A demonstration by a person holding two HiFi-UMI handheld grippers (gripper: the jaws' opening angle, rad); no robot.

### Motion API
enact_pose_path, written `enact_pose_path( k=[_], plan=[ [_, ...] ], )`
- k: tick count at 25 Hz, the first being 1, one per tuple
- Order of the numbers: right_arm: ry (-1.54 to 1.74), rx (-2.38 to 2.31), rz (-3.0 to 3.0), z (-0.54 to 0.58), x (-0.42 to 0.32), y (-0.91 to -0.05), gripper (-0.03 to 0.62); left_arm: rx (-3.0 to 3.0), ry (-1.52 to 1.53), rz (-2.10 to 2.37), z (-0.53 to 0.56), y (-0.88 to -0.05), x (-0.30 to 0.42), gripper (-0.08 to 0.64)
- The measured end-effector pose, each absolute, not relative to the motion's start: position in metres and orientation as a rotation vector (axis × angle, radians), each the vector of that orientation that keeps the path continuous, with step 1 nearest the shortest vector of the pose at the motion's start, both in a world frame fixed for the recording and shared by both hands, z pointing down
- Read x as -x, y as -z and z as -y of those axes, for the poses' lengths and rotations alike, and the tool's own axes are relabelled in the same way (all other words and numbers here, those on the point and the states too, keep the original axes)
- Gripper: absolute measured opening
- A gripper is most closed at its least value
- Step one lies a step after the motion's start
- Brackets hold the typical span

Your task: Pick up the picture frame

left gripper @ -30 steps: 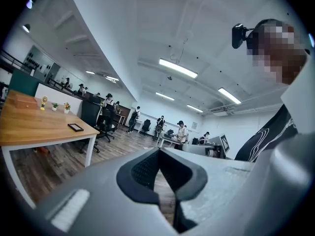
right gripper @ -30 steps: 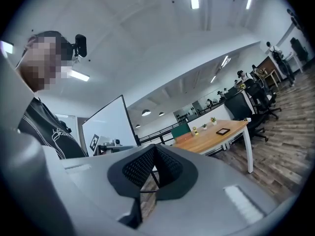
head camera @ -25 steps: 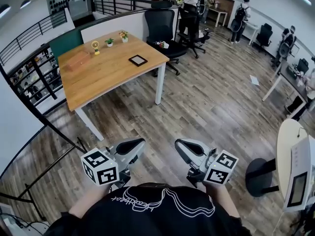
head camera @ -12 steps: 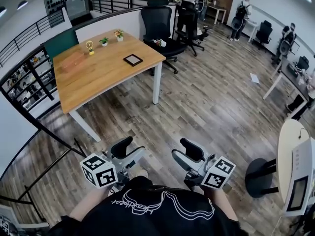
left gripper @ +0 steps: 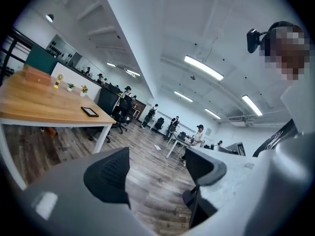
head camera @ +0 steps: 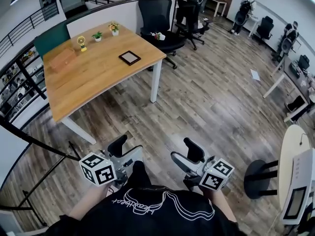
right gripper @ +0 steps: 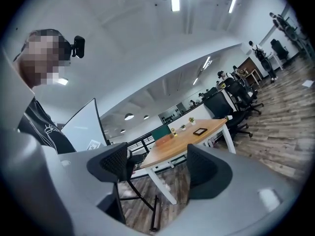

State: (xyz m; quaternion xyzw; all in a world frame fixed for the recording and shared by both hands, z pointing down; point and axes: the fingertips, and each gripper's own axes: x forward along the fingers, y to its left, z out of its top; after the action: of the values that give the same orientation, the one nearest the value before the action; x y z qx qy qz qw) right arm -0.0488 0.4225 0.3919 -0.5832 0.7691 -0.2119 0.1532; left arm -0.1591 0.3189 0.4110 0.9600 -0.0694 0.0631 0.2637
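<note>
Frame [head camera: 129,57] lies flat on the wooden table [head camera: 98,80], toward the table's far right corner, dark border with a lighter centre. Nothing touches it. It is well apart from both grippers, across a stretch of plank floor.

On the same table, along the far edge: two small potted plants [head camera: 98,35] side by side, a small yellow object [head camera: 81,43] just left of them whose kind I cannot tell, and a flat wooden box [head camera: 61,61] nearer the left end. All of these are apart from the frame.

A black office chair [head camera: 156,17] stands just behind the table's far right corner. A dark railing [head camera: 29,26] runs along the left side of the room. A sheet of paper [head camera: 254,76] lies on the floor to the right. A round white table [head camera: 290,151] sits at the right edge with a black stool [head camera: 258,177] beside it. Several people stand at the far end of the room.

Left gripper [head camera: 124,151]: held low, close to the person's black shirt [head camera: 152,210]. Jaws spread apart, nothing between them; only floor and distant desks show through the gap.

Right gripper [head camera: 187,154]: held at the same height, just right of the left one. Jaws likewise spread, holding nothing; the table with the frame shows far off beyond the gap.
</note>
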Motion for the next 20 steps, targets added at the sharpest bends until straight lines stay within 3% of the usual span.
enact_pose_path(
  k=[20],
  plan=[
    [0.747, 1.573, -2.337, -0.055, -0.021, -0.391, 0.388, -2.564, -0.196, 0.218, 0.021, -0.417, 0.080, 0.341]
  ],
)
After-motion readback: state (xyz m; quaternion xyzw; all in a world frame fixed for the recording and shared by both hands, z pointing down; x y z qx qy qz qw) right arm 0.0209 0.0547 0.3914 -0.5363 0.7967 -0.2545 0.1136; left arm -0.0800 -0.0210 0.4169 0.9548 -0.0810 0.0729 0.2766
